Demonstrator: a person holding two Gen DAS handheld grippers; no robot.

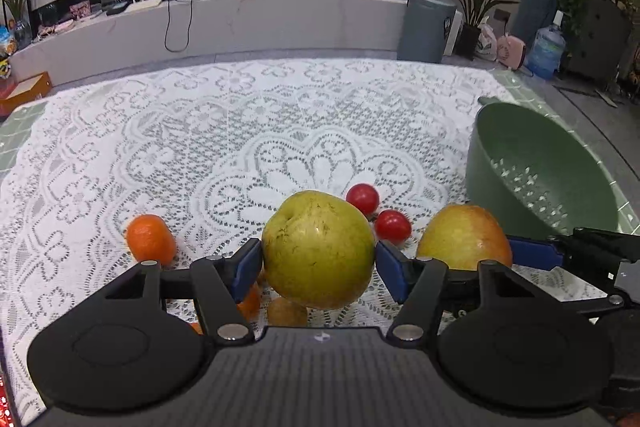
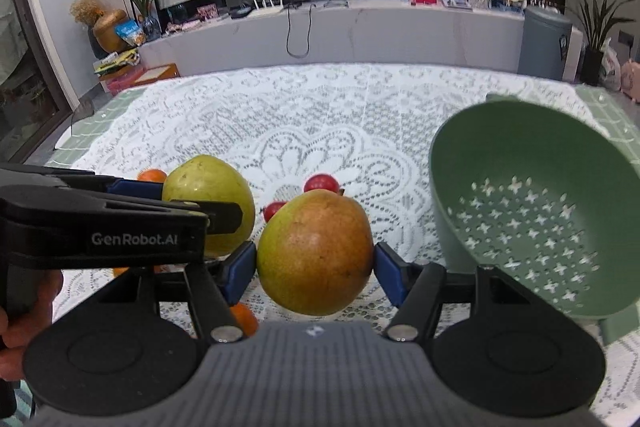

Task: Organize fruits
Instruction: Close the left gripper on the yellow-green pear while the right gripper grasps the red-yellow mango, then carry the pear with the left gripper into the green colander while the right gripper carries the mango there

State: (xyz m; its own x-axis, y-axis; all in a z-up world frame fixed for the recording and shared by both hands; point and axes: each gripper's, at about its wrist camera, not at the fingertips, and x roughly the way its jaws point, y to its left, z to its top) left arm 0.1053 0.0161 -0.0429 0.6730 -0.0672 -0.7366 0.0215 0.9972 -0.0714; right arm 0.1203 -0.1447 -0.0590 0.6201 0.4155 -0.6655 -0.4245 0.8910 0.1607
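Left gripper (image 1: pixel 319 263) clamped on round yellow-green pear (image 1: pixel 318 249), right gripper (image 2: pixel 316 265) on red-blushed mango-like fruit (image 2: pixel 316 251); both raised above lace tablecloth (image 1: pixel 240 131), presumably bound for green perforated plastic colander (image 2: pixel 532 211) alongside.

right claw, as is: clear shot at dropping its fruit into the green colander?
Probably yes. The right claw is shut on the reddish-yellow fruit, and the green colander sits just to its right, mouth tipped toward it, with nothing between them.

Green colander (image 2: pixel 532 211), white lace tablecloth (image 1: pixel 200 131), perhaps cream.
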